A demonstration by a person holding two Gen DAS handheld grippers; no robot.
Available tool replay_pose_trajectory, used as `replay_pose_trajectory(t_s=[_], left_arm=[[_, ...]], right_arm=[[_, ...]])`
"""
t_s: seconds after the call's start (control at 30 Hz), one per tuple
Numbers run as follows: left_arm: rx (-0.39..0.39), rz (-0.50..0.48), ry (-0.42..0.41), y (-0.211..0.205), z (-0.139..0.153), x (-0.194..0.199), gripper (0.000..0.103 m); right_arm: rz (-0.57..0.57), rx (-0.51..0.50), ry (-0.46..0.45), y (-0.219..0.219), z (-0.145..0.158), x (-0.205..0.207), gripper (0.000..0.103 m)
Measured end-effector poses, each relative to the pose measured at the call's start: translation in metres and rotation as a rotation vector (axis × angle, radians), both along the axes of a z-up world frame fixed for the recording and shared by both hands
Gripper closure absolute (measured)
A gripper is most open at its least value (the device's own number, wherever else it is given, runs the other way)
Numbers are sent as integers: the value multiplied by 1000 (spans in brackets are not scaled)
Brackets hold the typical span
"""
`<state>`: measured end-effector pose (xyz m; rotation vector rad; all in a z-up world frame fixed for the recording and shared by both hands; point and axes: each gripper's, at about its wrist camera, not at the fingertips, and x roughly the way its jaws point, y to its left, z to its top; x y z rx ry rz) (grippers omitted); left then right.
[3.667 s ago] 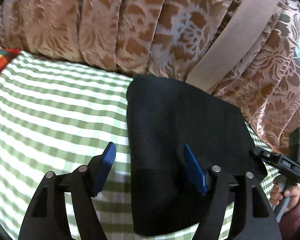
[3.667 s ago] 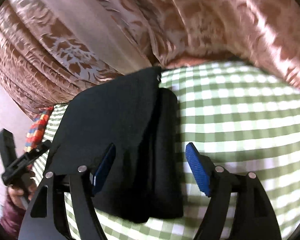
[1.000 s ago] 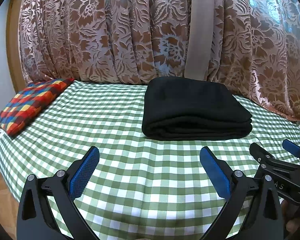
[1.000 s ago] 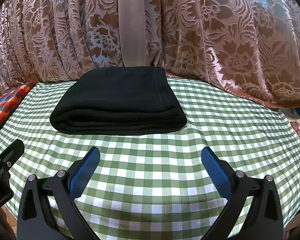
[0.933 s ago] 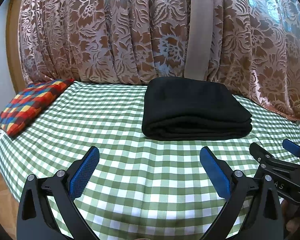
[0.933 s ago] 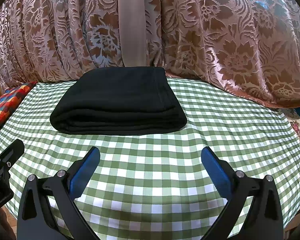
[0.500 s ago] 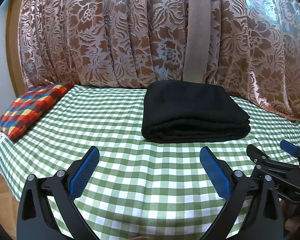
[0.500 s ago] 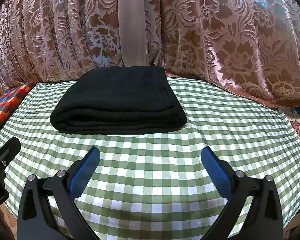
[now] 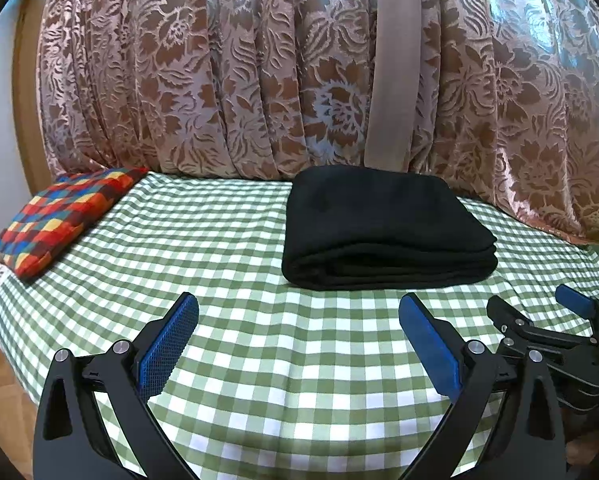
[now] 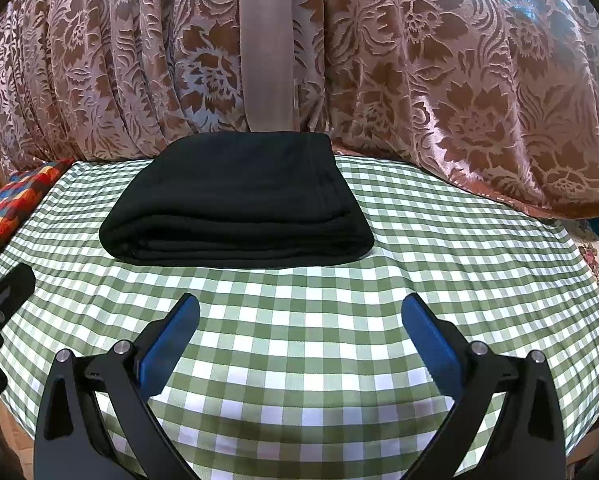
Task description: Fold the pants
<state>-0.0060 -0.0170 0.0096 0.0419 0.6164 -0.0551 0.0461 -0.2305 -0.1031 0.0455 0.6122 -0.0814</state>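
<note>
A: One pair of black pants (image 9: pixel 383 224), folded into a thick rectangle with the layered edge facing the cameras, lying flat at the far side of the table, just in front of the curtain.

B: And what is under them?

A: A green-and-white checked tablecloth (image 9: pixel 259 360) covering the whole top. From the right wrist view the pants (image 10: pixel 239 200) sit left of centre on the tablecloth (image 10: pixel 439 248).

B: The room behind?

A: One pink-and-brown flowered curtain (image 9: pixel 219 80) hanging in folds across the back, with a plain beige band (image 9: pixel 391 80) running down it. A single multicoloured checked cushion (image 9: pixel 59 220) lies at the far left of the table, well apart from the pants.

B: Grippers?

A: Two. The left gripper (image 9: pixel 295 344) has its blue-padded fingers spread wide, nothing between them, hovering above bare cloth on the near side, clear of the pants. The right gripper (image 10: pixel 299 340) is just the same: wide apart, empty, touching nothing.

B: Do they see each other?

A: Yes, the right gripper (image 9: pixel 539 320) shows at the right edge of the left view, beside its partner.
</note>
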Motion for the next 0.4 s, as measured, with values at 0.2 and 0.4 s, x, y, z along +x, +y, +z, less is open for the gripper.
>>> replay_pose_trajectory(t_s=[0.2,0.4], left_arm=[[3,-1,22,2,-1,12,4],[2,-1,56,0,-10,16,4]], right_arm=[[0,5,5,-4,-2,3,2],[-17,10,15,-12,-6,4,2]])
